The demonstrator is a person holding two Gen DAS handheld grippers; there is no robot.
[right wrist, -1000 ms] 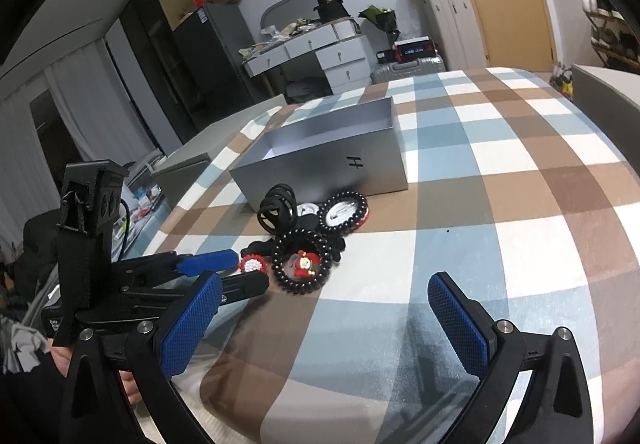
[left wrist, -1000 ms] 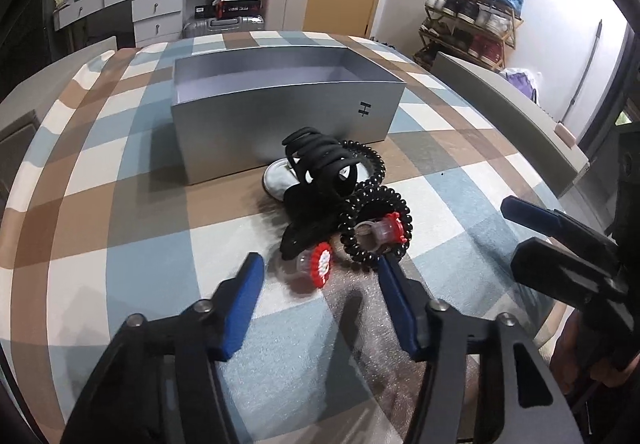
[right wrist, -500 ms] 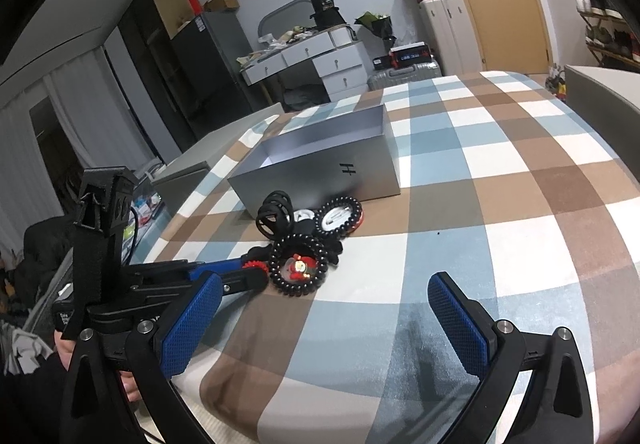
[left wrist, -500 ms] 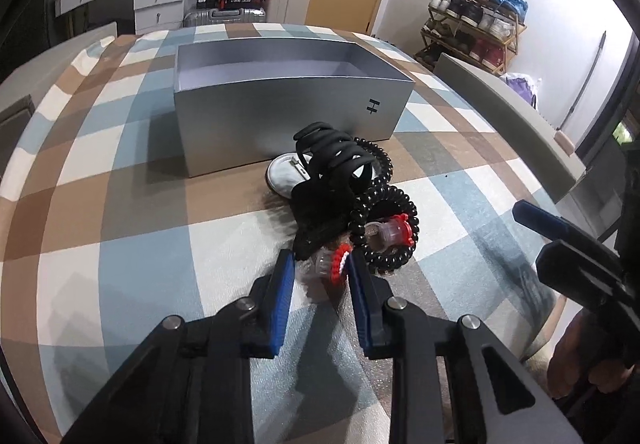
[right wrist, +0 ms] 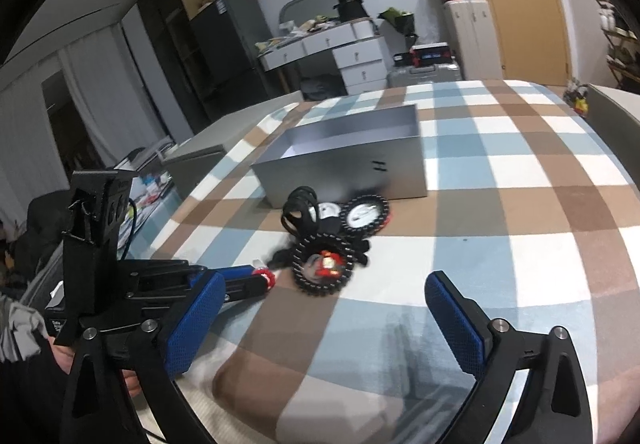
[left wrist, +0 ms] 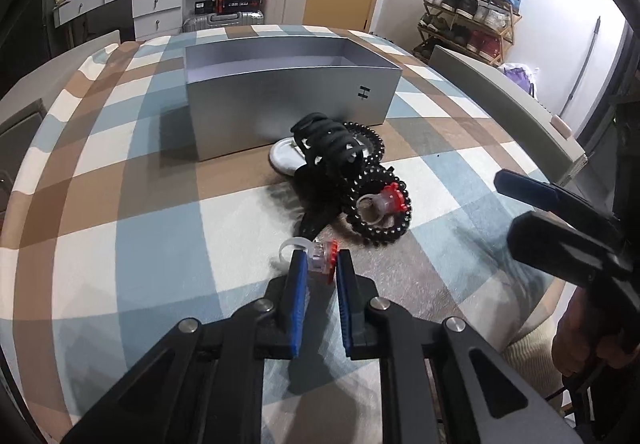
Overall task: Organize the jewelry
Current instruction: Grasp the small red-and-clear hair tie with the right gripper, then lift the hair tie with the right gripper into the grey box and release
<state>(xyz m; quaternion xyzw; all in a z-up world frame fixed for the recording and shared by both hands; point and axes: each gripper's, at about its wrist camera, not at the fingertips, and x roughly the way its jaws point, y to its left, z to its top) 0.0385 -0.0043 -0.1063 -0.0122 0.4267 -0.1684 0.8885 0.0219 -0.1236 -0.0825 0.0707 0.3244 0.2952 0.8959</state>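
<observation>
While the left tongs (left wrist: 322,259) sit low over the checked table (left wrist: 120,244), their blue pads are clenched on a small clear ring with a red flower top (left wrist: 320,254), pinched at the flower end so the clear band sticks out free to the left; the ring looks just lifted or about to lift, contact with the cloth unclear. Right tongs (right wrist: 336,320) hang released, pads spread wide, on the near right side, apparently waiting their turn and staying out of the left's path. Just beyond the held ring: a black beaded spiral hair tie (left wrist: 380,204) lying flat with a second red-topped ring (left wrist: 382,200) resting inside its loop. Behind and touching it, a black claw clip (left wrist: 332,146) piled over a white round piece (left wrist: 286,158) and another black coil (left wrist: 370,138). The heap is tangled, so the loose outlying ring was the sensible first pick. Farthest, a silver open box (left wrist: 288,100) stands right behind the heap, likely the destination; what it holds is hidden. Its near wall is tall, so the ring must rise over heap and rim. Open cloth lies left of the heap, giving a clearer route in; table edges fall well apart from the work.
</observation>
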